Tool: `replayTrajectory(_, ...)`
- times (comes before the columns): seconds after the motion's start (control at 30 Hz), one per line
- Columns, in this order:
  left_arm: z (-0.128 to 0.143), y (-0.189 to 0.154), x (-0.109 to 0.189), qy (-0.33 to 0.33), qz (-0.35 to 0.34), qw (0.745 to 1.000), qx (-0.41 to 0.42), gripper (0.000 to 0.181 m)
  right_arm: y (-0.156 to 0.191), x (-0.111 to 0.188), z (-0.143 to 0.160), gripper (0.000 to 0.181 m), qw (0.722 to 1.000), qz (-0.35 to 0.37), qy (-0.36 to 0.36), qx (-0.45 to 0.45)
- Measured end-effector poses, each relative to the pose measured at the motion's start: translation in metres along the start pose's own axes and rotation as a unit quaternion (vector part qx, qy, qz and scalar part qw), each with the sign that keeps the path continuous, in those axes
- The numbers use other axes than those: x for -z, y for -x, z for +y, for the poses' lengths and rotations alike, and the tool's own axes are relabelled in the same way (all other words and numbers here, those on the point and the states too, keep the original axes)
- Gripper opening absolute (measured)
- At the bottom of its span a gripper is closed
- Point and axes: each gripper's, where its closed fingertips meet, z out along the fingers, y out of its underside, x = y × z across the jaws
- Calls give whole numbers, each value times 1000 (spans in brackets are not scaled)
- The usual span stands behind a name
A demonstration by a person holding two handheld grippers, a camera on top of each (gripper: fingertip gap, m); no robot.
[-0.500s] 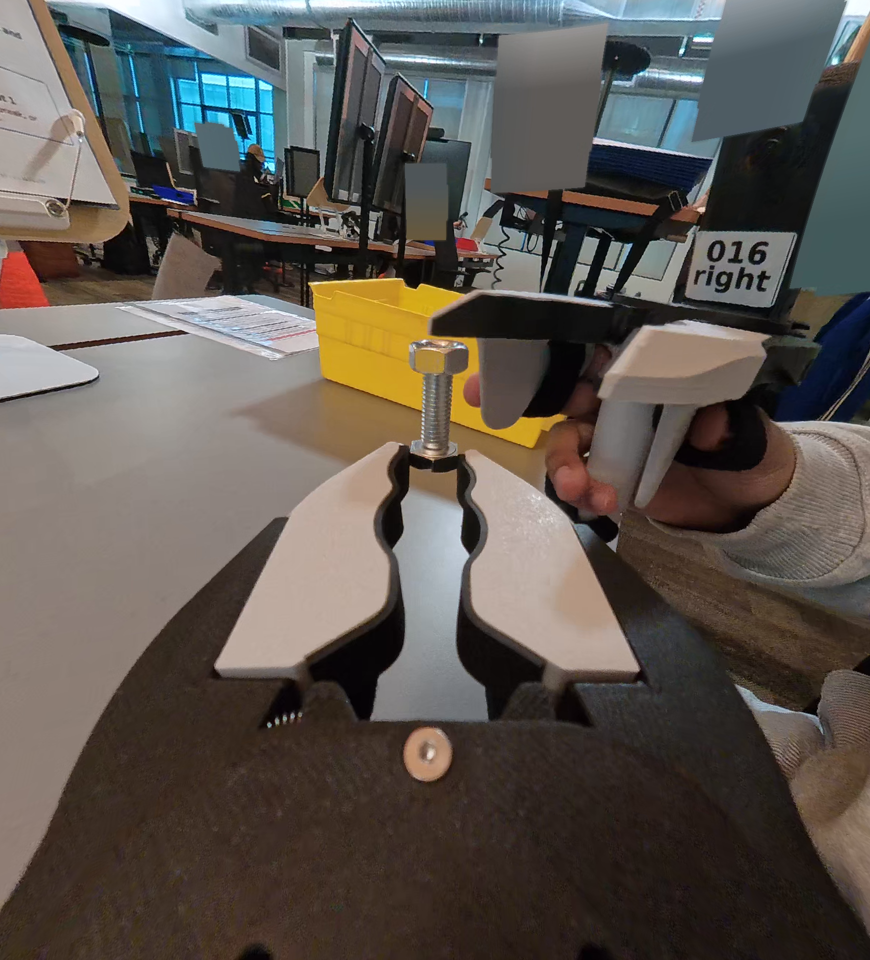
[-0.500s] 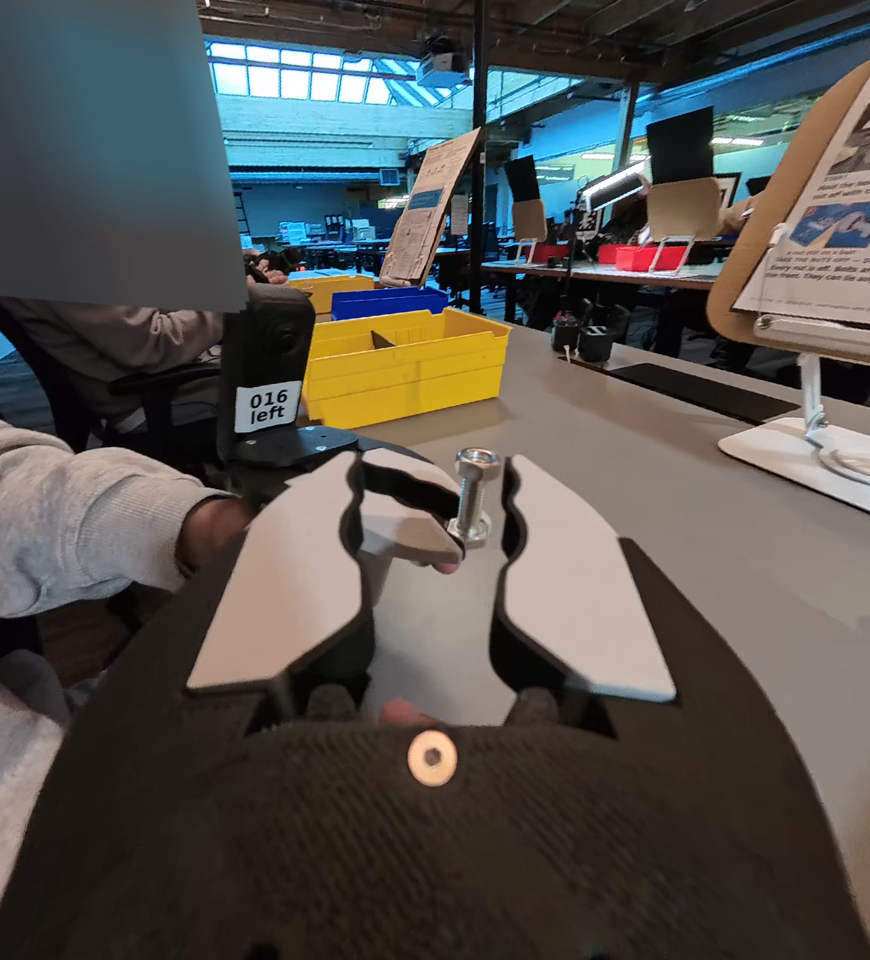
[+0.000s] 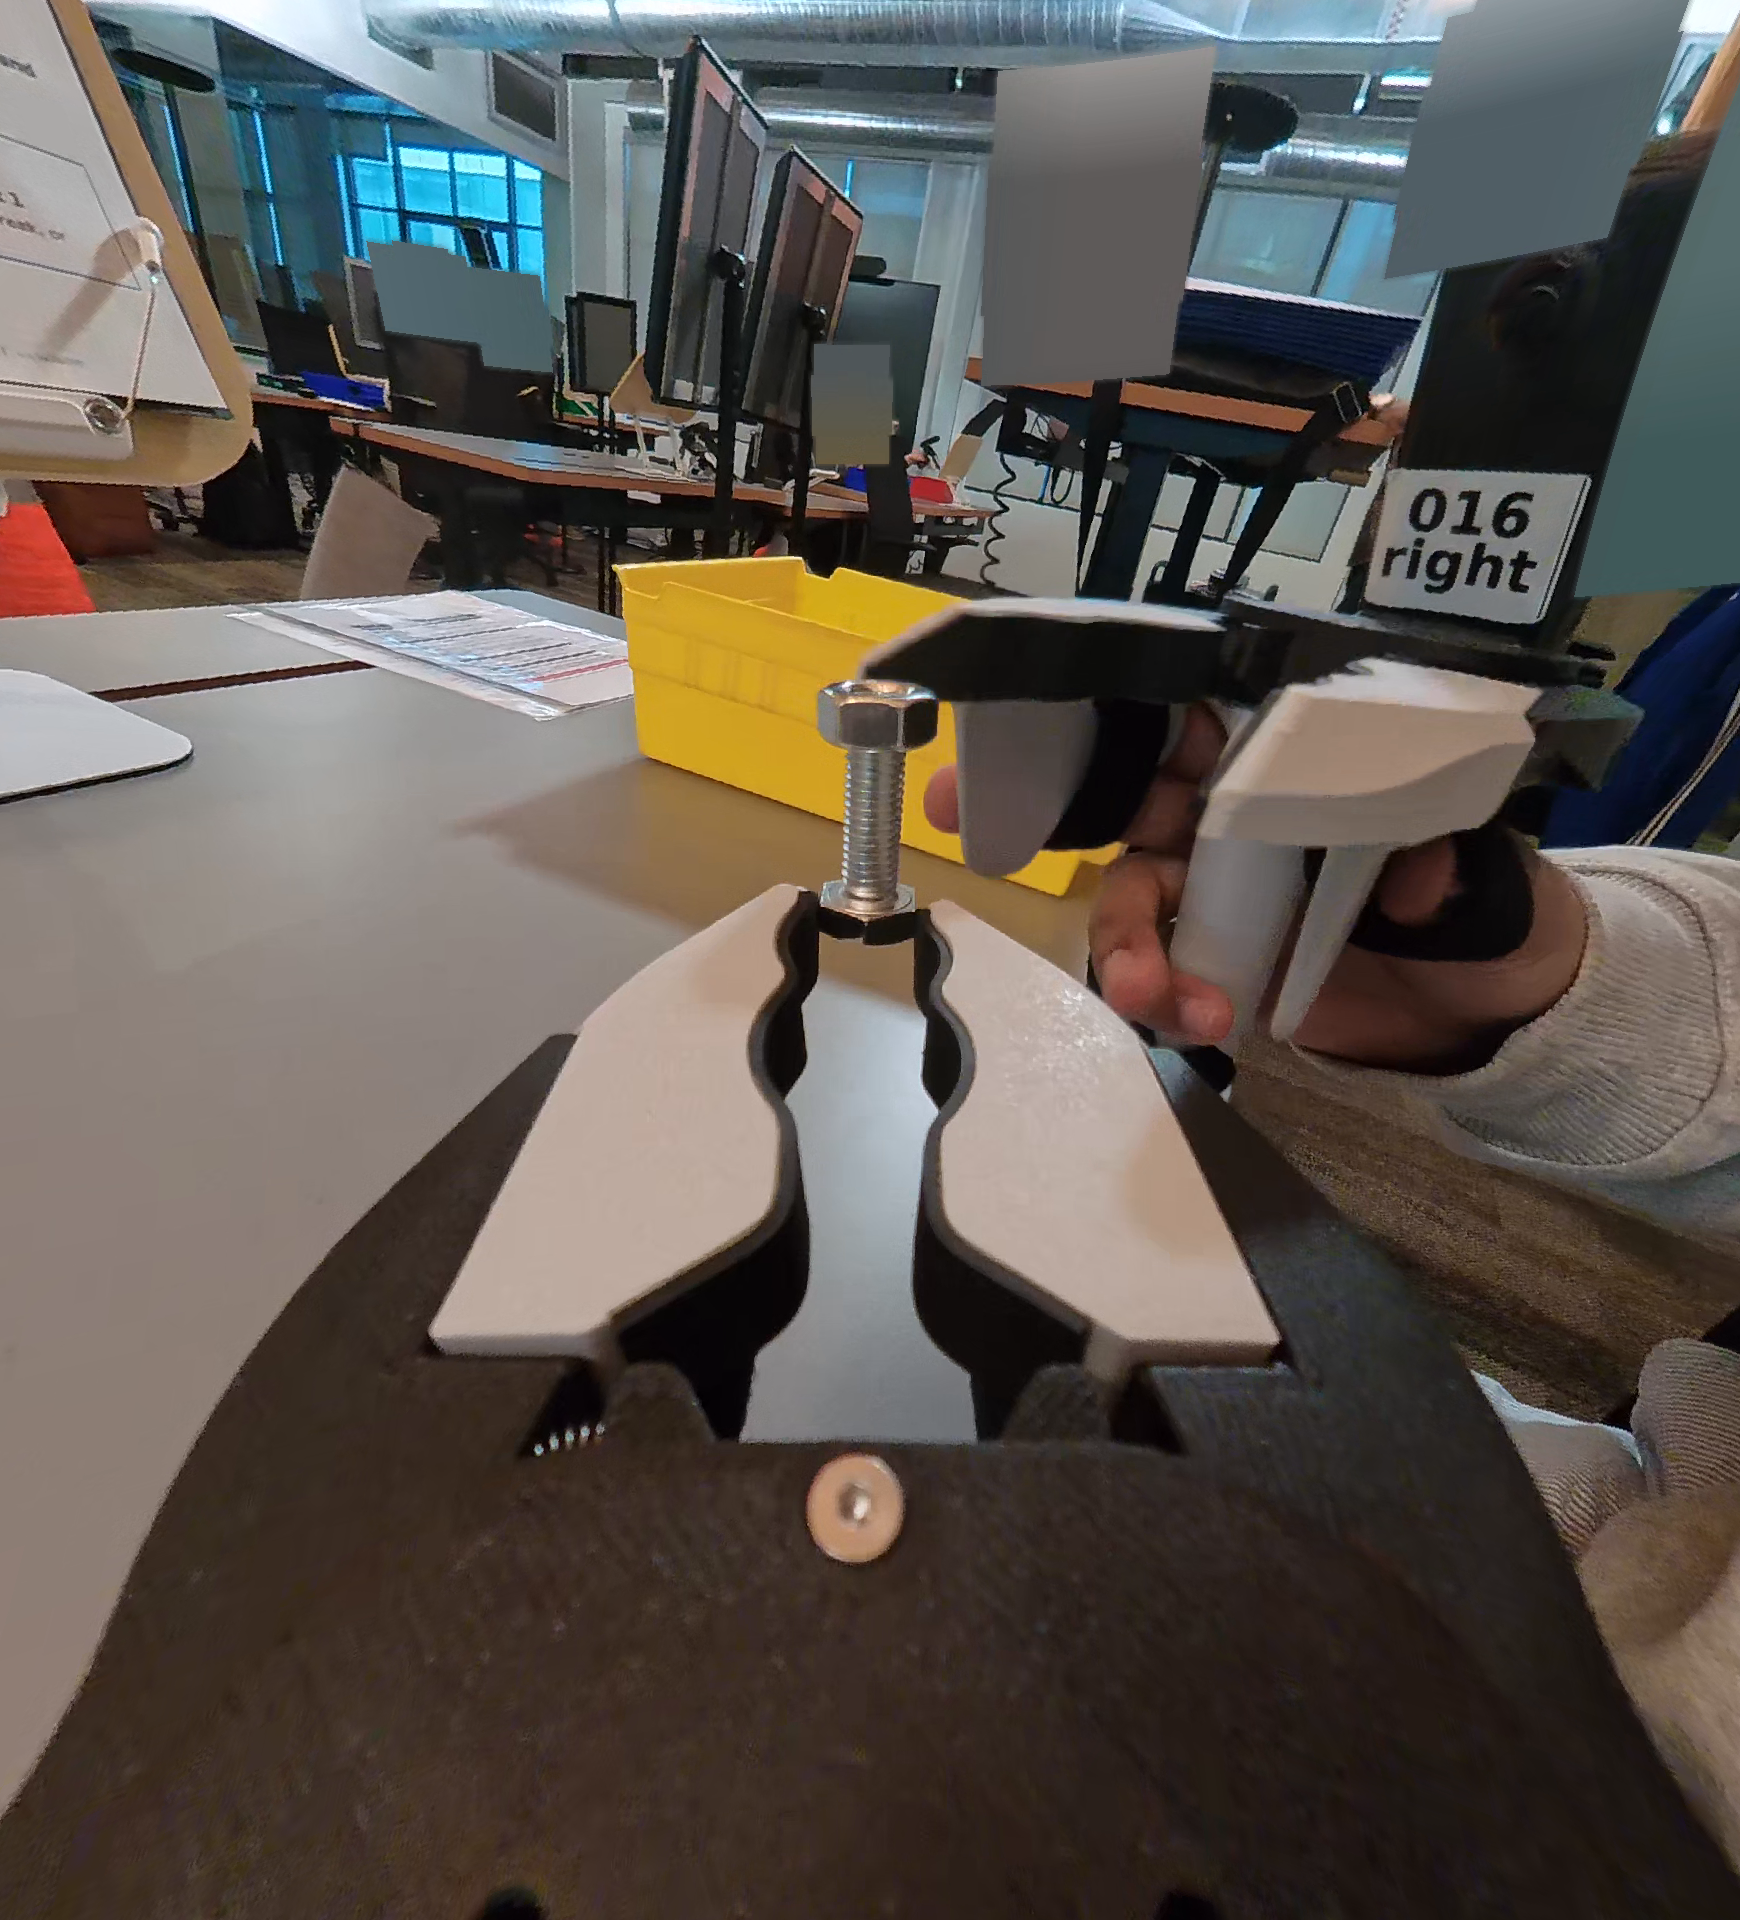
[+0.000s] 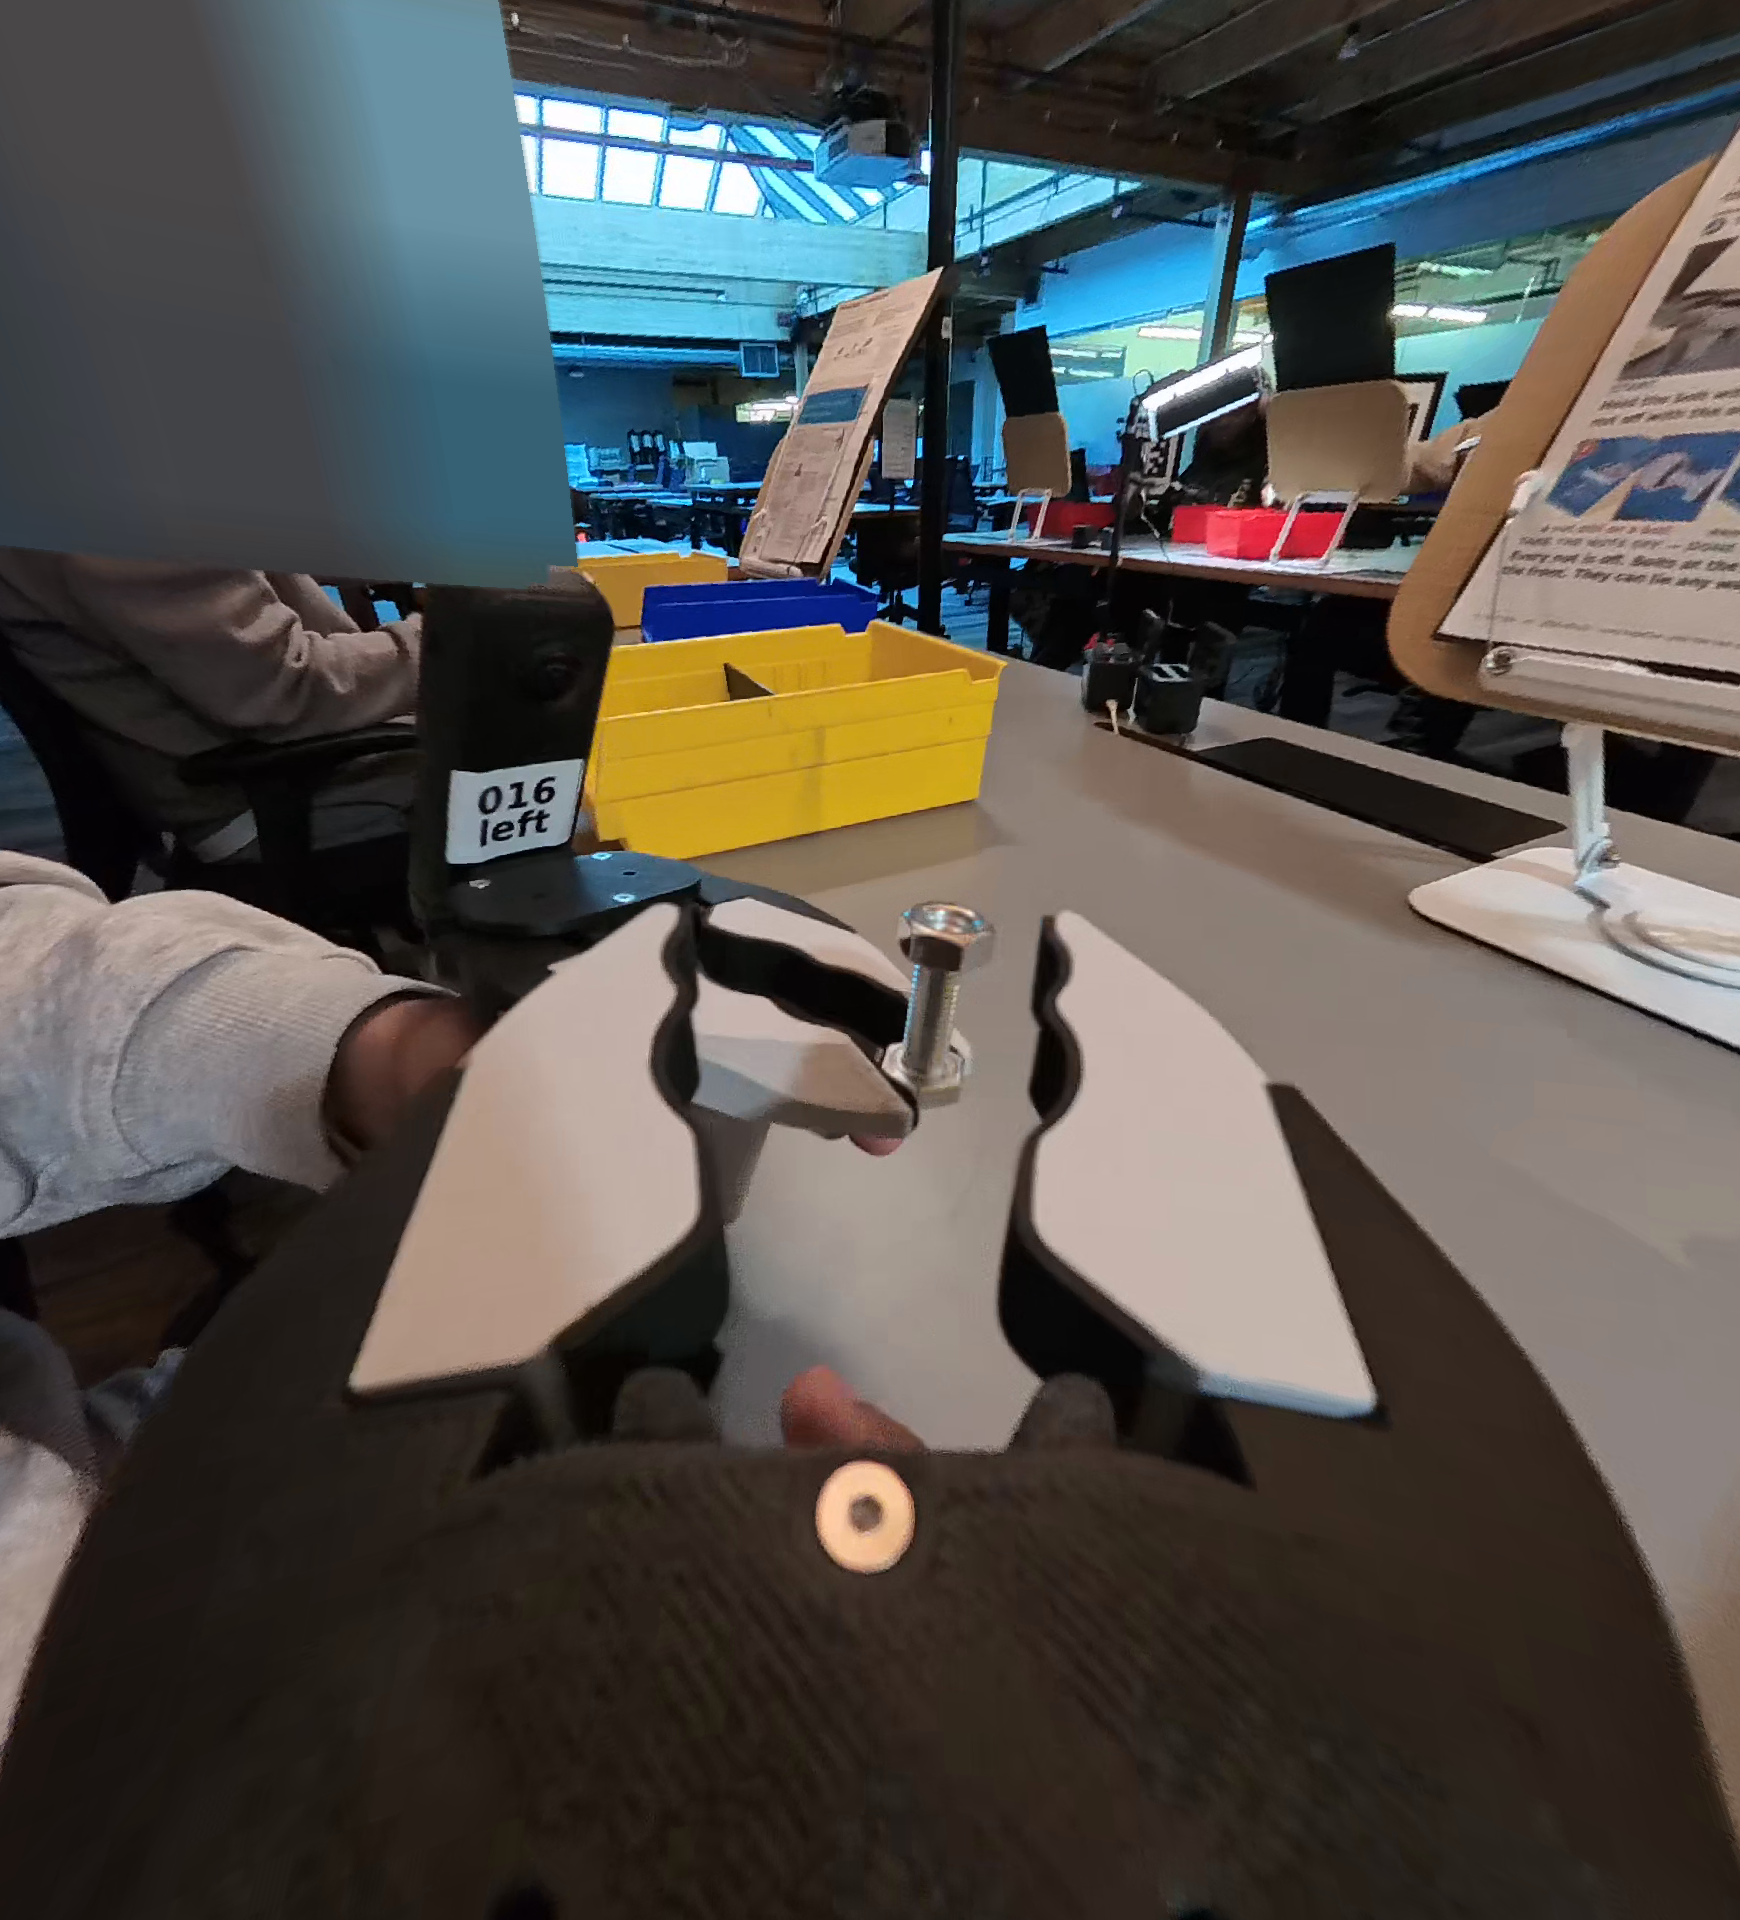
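Left wrist view shows your left gripper (image 3: 864,914) pinching the nut (image 3: 864,900) so the bolt (image 3: 872,795) stands upright above the counter (image 3: 274,935), while your right gripper (image 4: 866,1023) waits wide open around it.

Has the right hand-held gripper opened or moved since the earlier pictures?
Yes. The right hand-held gripper has opened wider around the bolt; in its own view, its fingers now stand farther from the bolt, judged against the yellow bin.

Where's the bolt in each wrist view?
Left wrist view: bolt upright at centre, its nut pinched in the left tool tips.
Right wrist view: bolt centre, between the open right tool fingers.
Shared landmark: yellow bin behind it.
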Motion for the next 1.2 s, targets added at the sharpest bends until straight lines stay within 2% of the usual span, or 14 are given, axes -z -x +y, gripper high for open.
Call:
replayTrajectory(0.13,-1,4,1,-3,-6,1000,14,19,11,-2,4,57,999,-31,12,-1)
replayTrajectory(0.2,-1,5,1,-5,-6,1000,15,19,15,1,4,35,999,-44,18,16)
replayTrajectory(0.23,-1,4,1,-4,-5,1000,13,19,15,1,3,30,999,-43,21,21)
replayTrajectory(0.4,0,1,0,-1,-1,1000,3,18,3,0,0,54,1000,-1,4,22)
replayTrajectory(0.5,0,2,1,-3,-2,1000,7,18,7,-4,8,68,1000,-21,22,8)
replayTrajectory(0.6,-1,4,1,-5,-5,1000,15,19,11,-4,10,64,999,-27,23,8)
replayTrajectory(0.73,-1,3,1,-4,-4,1000,13,19,10,1,7,30,999,-28,23,18)
replayTrajectory(0.8,0,2,1,-2,-3,1000,8,19,4,2,3,38,1000,-11,8,13)
replayTrajectory(0.87,0,0,0,0,-1,1000,4,19,-2,3,-1,56,1000,4,-9,10)
replayTrajectory(0.97,0,0,0,0,0,1000,2,18,-1,0,2,72,1000,-2,-7,1)
replayTrajectory(1.13,0,2,1,-1,-3,1000,10,18,14,-2,5,61,999,-39,3,-6)
replayTrajectory(1.2,0,2,1,-1,-3,1000,8,18,17,1,2,41,999,-51,-1,-4)
